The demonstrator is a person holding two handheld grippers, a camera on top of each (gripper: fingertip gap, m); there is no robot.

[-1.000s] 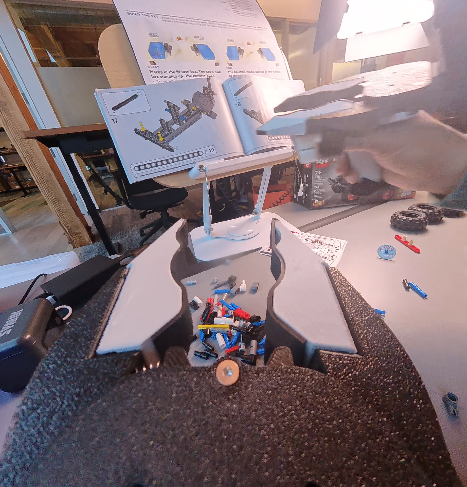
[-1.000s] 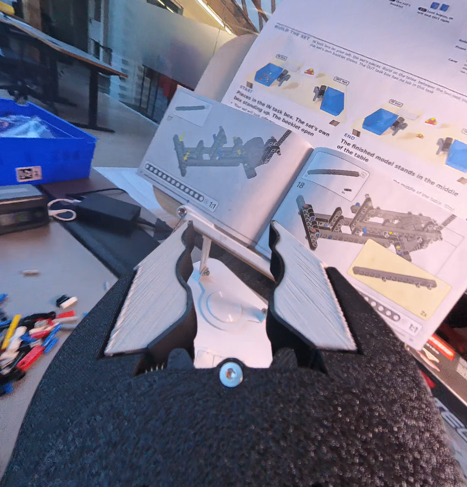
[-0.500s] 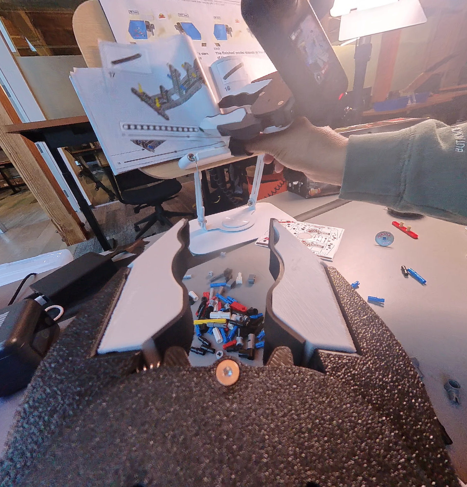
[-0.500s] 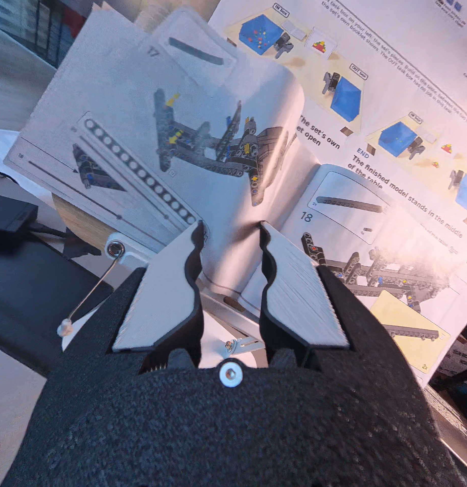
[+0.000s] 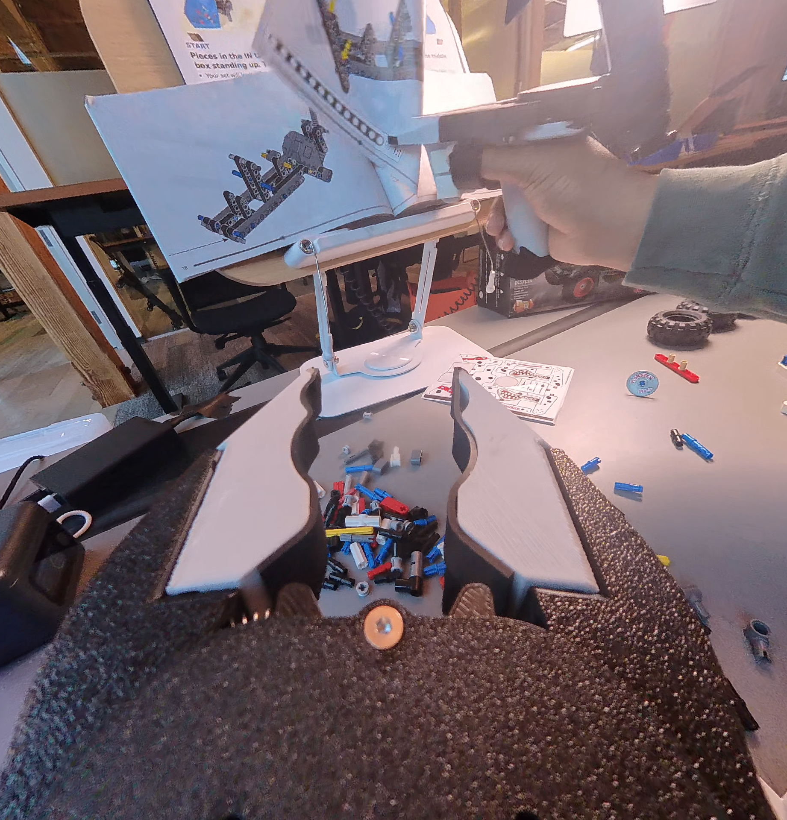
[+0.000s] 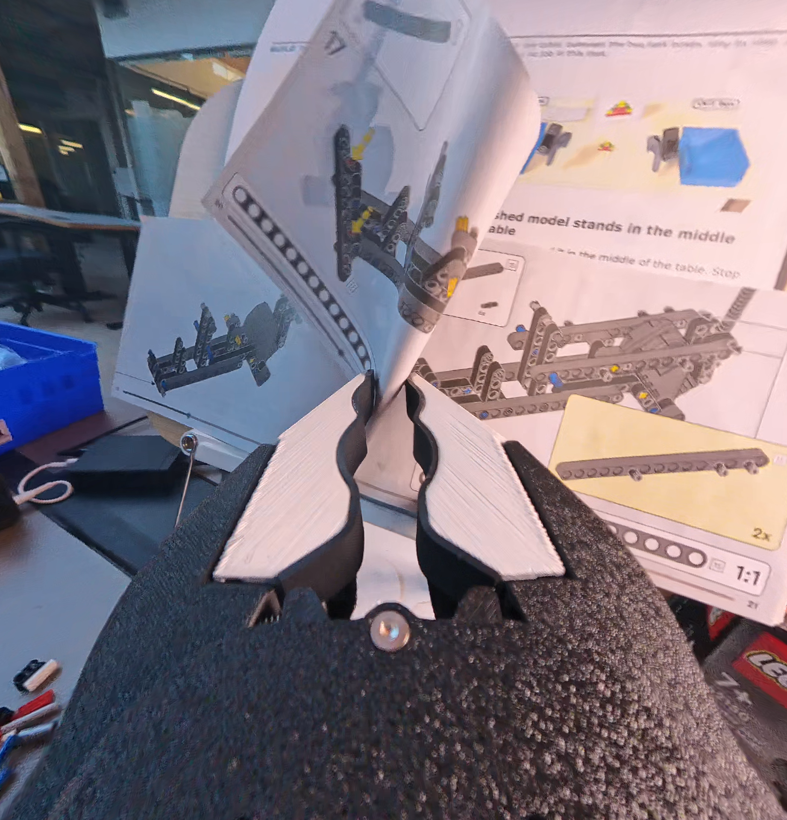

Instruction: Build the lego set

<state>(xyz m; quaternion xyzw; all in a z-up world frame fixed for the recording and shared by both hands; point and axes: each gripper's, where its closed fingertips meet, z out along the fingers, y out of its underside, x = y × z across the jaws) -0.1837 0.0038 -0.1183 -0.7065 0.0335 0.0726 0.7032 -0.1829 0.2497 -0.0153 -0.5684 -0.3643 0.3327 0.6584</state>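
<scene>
Your left gripper (image 5: 385, 426) hangs spread over the brick pile (image 5: 380, 530) on the table (image 5: 649, 532) — adapter (image 5: 103, 461) left, tyre (image 5: 678, 327) right. Your right gripper (image 6: 388, 387) pinches a booklet (image 6: 605, 399) page (image 6: 360, 199) on the stand (image 5: 374, 372).

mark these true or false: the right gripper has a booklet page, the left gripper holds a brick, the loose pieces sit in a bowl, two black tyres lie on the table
1. The right gripper pinches a white paper booklet page. True.
2. The left gripper holds a brick. False: it is open and empty.
3. The pile of small coloured plastic pieces sits in a bowl. False: it lies loose on the grey table.
4. Black rubber tyres lie on the table. True.
</scene>
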